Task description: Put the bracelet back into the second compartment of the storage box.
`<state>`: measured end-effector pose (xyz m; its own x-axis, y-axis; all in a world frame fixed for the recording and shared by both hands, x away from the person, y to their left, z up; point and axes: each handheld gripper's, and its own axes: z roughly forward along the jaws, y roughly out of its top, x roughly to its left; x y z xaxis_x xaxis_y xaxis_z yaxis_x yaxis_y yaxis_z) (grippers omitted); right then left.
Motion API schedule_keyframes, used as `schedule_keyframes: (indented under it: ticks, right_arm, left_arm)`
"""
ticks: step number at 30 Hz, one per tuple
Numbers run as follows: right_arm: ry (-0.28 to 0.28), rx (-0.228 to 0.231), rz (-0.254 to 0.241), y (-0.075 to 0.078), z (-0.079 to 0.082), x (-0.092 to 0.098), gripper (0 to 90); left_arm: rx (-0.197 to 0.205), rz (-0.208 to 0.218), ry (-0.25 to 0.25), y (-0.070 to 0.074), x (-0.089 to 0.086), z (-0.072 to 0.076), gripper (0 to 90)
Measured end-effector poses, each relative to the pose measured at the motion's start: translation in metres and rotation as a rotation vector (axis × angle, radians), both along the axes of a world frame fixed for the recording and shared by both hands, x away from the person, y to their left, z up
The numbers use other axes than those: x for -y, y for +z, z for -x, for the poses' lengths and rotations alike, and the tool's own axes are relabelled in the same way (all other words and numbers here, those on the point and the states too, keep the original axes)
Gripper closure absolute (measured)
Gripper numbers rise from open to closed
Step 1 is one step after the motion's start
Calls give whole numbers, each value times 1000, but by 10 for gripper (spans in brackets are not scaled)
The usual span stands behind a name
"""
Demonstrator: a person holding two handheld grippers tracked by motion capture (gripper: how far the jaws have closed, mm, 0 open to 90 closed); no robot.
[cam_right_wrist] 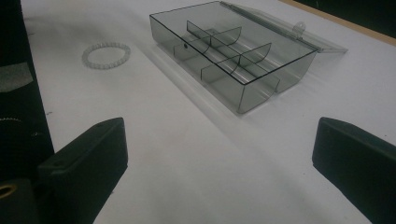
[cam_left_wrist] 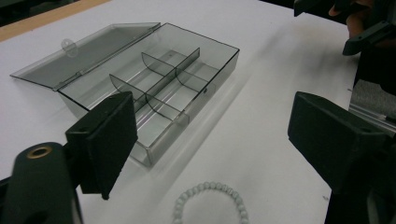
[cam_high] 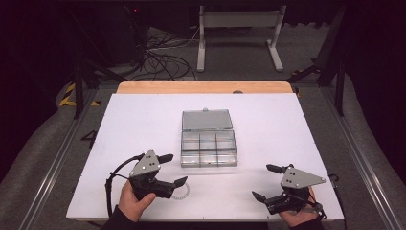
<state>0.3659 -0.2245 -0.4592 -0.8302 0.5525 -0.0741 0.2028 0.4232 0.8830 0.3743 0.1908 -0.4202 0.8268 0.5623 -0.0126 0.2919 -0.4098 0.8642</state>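
My left gripper (cam_high: 173, 169) sits with its jaws apart and empty, directly over the bead bracelet (cam_left_wrist: 210, 201), which lies flat on the white worktop (cam_high: 287, 124) just in front of the clear compartment box (cam_high: 208, 146). My right gripper (cam_high: 264, 182) rests near the front right of the worktop, jaws likewise apart and holding nothing, well apart from both items. The box stands open, its lid (cam_high: 207, 120) folded flat toward the far side, with 6 empty compartments visible. Risk 1, in my judgement: the bracelet is thin and flat, so the jaws may scrape the worktop or pinch only 1 side, letting the loop swing or slip free. Risk 2: the box looks light and is not held, so a low carry could catch its near wall and push it. Open room is ample left, right and between the grippers; the near edge of the worktop lies close behind both hands.
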Motion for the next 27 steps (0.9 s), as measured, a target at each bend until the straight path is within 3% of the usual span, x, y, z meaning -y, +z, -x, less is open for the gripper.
schedule_keyframes:
  ticks: [5,15,22,24,27]
  right_arm:
    - [3,-4,-1,0,0,0,42]
    - [4,-6,2,0,0,-1,43]
    - [8,-10,4,-1,0,-1,45]
    - [9,-10,3,-1,0,-2,45]
    - [9,-12,5,-1,0,-2,46]
  left_arm:
    - [-11,-76,-8,1,2,-3,225]
    - [-151,-117,-34,-1,1,-15,299]
    - [-176,-174,-34,-3,1,-19,329]
    - [-212,-201,-35,-5,2,-23,338]
    - [-227,-217,-38,-6,2,-25,372]
